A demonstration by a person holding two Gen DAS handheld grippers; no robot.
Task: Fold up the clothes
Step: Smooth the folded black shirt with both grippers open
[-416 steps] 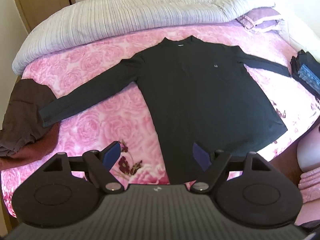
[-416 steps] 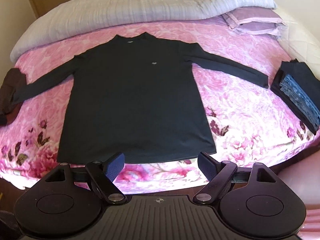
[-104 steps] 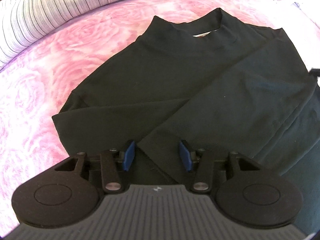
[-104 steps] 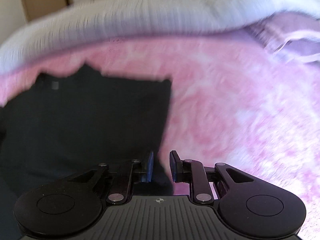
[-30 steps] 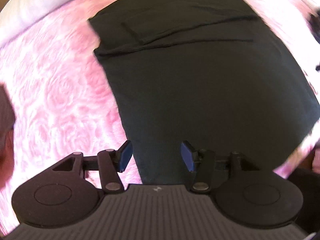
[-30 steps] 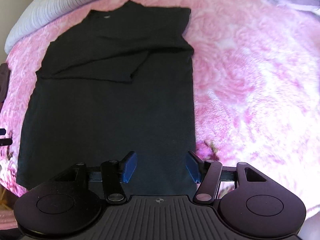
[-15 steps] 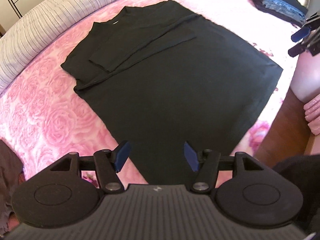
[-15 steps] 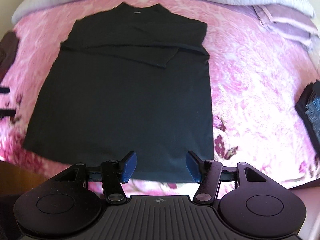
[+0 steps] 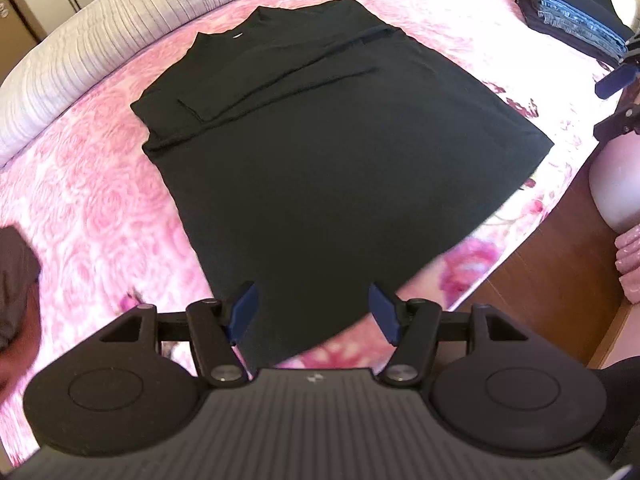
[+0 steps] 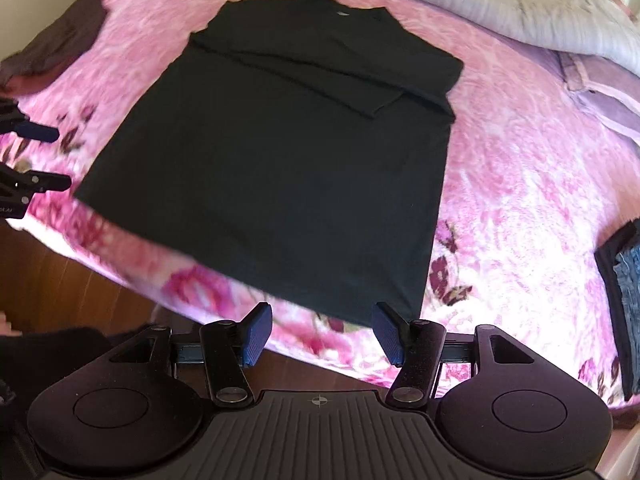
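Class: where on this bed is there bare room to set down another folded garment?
Free: pink bedspread between black shirt and folded pile; also between shirt and brown garment. Crowded: the centre and the head end, under the rolled duvet.

I see the black long-sleeved shirt [image 9: 320, 152] lying flat on the pink floral bedspread [image 9: 100, 184], both sleeves folded across its chest, hem nearest the bedspread's edge.

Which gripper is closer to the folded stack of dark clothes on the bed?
Right. The right gripper is at the shirt hem's corner on the dark stack's side; the left gripper is at the opposite corner.
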